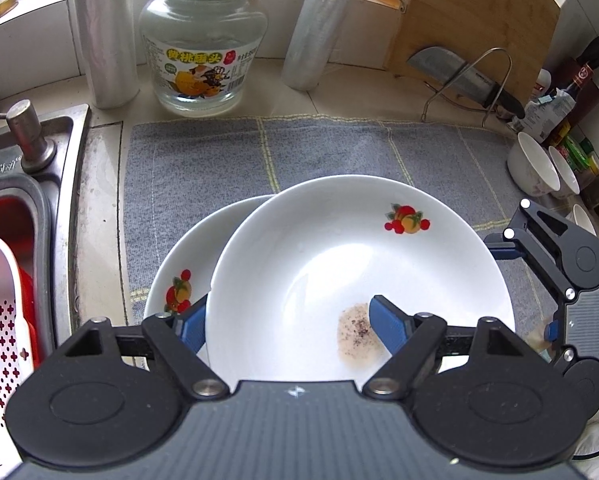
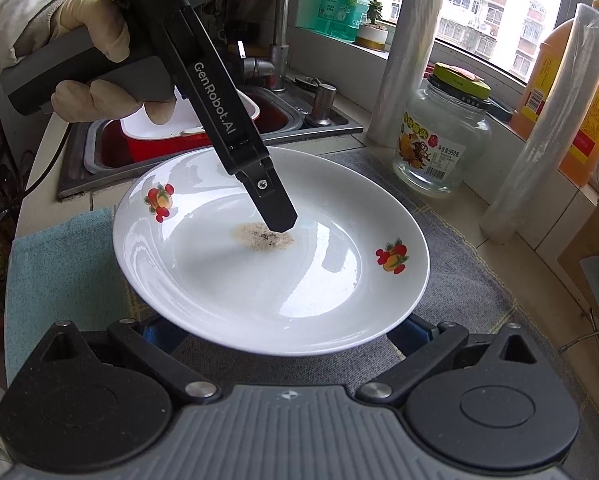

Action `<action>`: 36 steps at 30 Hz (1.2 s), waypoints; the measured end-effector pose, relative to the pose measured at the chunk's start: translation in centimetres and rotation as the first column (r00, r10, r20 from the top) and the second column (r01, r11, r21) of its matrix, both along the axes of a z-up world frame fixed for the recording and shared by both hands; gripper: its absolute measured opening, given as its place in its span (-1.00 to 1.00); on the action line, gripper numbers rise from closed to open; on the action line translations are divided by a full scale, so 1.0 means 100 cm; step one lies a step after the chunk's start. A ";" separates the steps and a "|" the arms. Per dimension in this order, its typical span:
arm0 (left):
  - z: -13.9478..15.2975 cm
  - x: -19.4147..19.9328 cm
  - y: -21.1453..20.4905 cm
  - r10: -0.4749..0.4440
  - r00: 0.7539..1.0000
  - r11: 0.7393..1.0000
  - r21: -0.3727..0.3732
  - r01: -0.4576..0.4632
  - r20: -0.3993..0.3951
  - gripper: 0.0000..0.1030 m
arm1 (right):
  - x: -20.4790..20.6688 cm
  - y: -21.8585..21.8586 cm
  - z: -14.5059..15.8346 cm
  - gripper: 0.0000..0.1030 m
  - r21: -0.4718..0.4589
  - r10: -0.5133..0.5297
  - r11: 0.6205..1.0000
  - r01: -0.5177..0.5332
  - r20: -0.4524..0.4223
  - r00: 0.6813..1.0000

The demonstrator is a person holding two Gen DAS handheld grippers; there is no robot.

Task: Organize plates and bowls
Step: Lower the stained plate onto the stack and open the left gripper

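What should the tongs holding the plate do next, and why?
Probably ease the top plate toward the sink until it sits squarely over the lower plate. The left tongs pinch its rim, and it overlaps the lower plate off-centre, leaving that plate's left side showing.

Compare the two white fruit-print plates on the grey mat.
The upper white fruit-print plate overlaps the lower white fruit-print plate, hiding most of it. The upper plate carries a speckled brownish residue patch; the visible part of the lower plate looks clean. The left gripper straddles the upper plate's rim, not the lower's. Both share the red-and-orange fruit motif.
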State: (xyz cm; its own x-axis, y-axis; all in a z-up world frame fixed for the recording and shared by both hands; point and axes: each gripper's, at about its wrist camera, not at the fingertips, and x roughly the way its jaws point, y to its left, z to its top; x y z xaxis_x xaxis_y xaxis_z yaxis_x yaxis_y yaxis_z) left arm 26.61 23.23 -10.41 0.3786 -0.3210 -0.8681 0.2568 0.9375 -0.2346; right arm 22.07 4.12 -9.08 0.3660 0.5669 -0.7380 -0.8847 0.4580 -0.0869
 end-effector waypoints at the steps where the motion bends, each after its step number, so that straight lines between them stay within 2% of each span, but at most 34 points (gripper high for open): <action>1: -0.001 0.000 0.000 -0.001 1.000 1.000 0.001 0.001 -0.001 0.57 | -0.001 0.000 0.000 1.00 -0.001 0.000 1.000 0.000 0.005 1.000; 15: -0.013 0.001 0.005 0.018 0.999 1.000 -0.007 -0.018 -0.044 0.57 | -0.006 0.006 0.000 1.00 -0.034 0.033 0.999 -0.032 0.027 0.999; 36: -0.008 -0.001 0.013 0.056 0.998 0.998 -0.015 -0.057 -0.034 0.57 | -0.011 0.006 0.003 1.00 -0.054 0.044 0.998 -0.043 0.033 0.998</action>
State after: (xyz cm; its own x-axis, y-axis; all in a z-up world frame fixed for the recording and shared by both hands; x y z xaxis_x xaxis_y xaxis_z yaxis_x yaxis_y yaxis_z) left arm 26.53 24.55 -11.20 0.3675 -0.3139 -0.8755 0.1952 0.9464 -0.2573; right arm 20.97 4.77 -8.76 0.3676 0.5433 -0.7547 -0.8997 0.4132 -0.1408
